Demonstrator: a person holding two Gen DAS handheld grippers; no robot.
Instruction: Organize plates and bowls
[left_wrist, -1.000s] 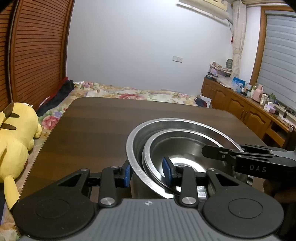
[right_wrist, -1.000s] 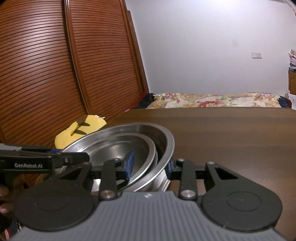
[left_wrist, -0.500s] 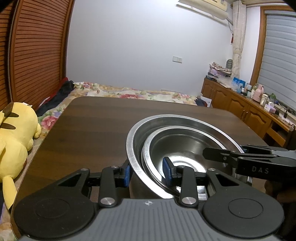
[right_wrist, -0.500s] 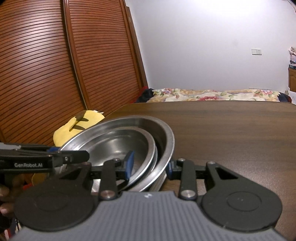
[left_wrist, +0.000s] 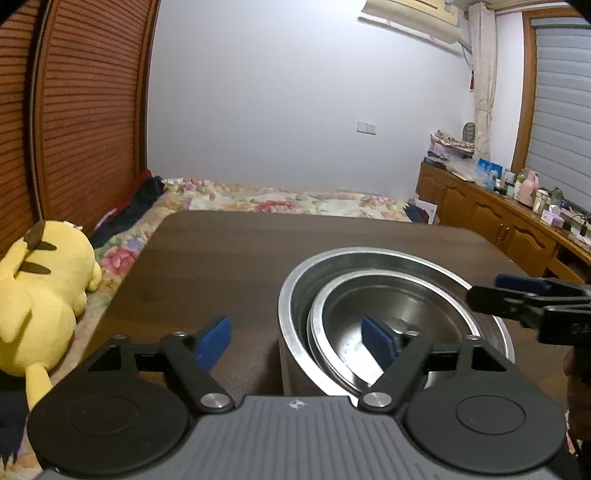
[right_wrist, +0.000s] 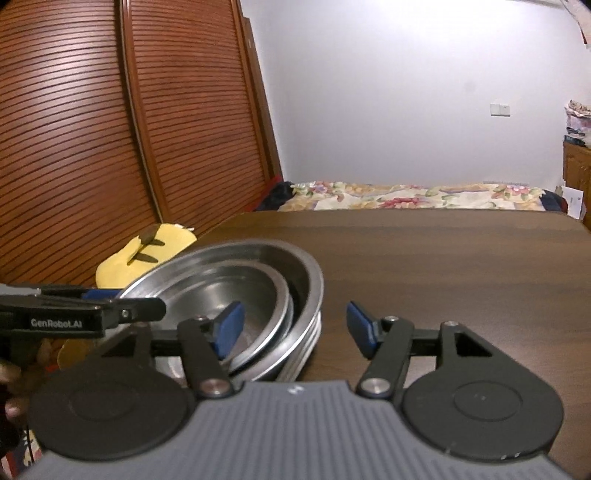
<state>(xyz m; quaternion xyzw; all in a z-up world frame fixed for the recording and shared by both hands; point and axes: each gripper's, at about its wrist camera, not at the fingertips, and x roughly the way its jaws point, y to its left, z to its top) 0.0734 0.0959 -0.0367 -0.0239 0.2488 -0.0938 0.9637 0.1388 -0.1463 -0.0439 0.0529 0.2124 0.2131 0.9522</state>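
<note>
A stack of nested steel bowls stands on the dark wooden table (left_wrist: 229, 258). The large outer bowl (left_wrist: 295, 291) holds a smaller bowl (left_wrist: 406, 317) tilted inside it. My left gripper (left_wrist: 295, 343) straddles the stack's left rim; its jaws are opening and the blue pads (left_wrist: 214, 341) stand clear of the metal. My right gripper (right_wrist: 295, 328) straddles the right rim of the outer bowl (right_wrist: 312, 284), jaws also opening, pads apart from it. Each gripper shows in the other's view: the right gripper (left_wrist: 487, 290) and the left gripper (right_wrist: 129, 302).
A yellow plush toy (left_wrist: 40, 288) lies off the table's left edge. Beyond the table's far edge is a bed with a floral cover (left_wrist: 280, 197). Slatted wooden doors (right_wrist: 110, 147) stand at left, and a sideboard with bottles (left_wrist: 517, 214) at right.
Both grippers' jaws have spread wide and let go of the bowl rims they were clamped on. The bowl stack stays where it was on the table.
</note>
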